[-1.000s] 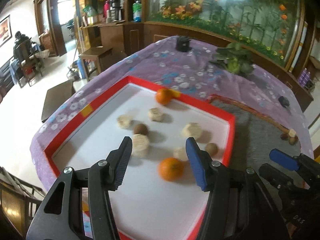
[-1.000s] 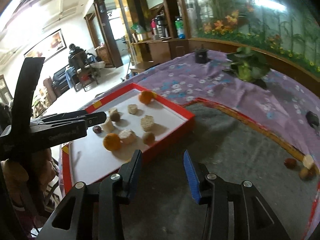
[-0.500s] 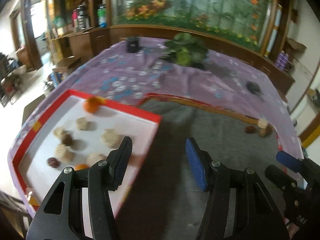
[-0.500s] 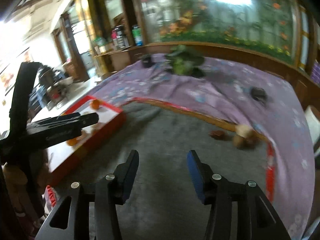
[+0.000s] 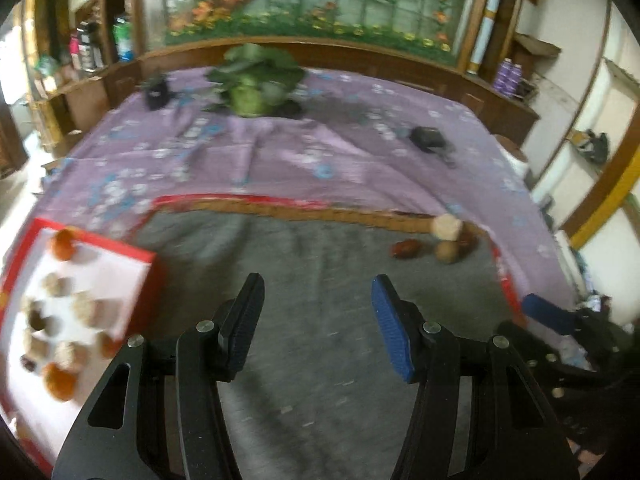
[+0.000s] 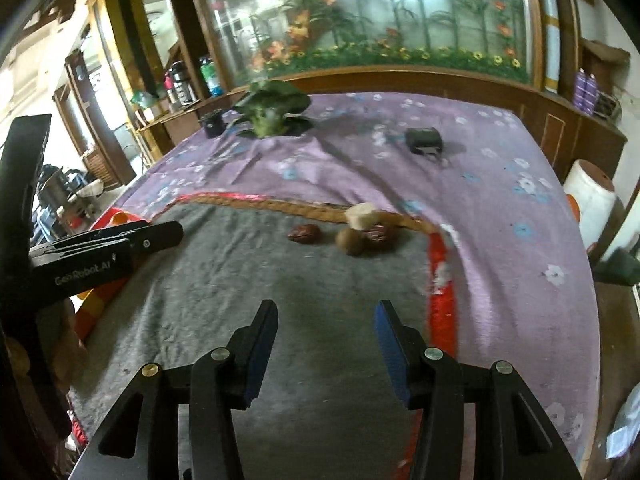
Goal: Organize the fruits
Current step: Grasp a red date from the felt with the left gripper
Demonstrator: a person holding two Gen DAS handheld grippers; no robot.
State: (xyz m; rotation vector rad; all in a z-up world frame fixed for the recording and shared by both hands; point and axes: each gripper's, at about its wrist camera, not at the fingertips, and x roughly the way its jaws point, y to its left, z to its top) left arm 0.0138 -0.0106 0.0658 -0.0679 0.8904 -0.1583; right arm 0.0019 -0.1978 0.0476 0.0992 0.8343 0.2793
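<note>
A red-rimmed white tray at the left holds several fruits, among them oranges and pale round pieces. Loose fruits lie at the far right of the grey mat: a red date, a brown round fruit, a pale chunk and another dark red date. My left gripper is open and empty above the grey mat. My right gripper is open and empty above the mat, short of the loose fruits.
The grey mat with a red-orange border lies on a purple flowered tablecloth. A green leafy plant, a black cup and a small black object stand at the far side. The left gripper body shows at the left.
Both views have swung right, away from the tray toward the grey mat and the loose fruits. The loose fruits now sit closer and more central. Both grippers stay open.
</note>
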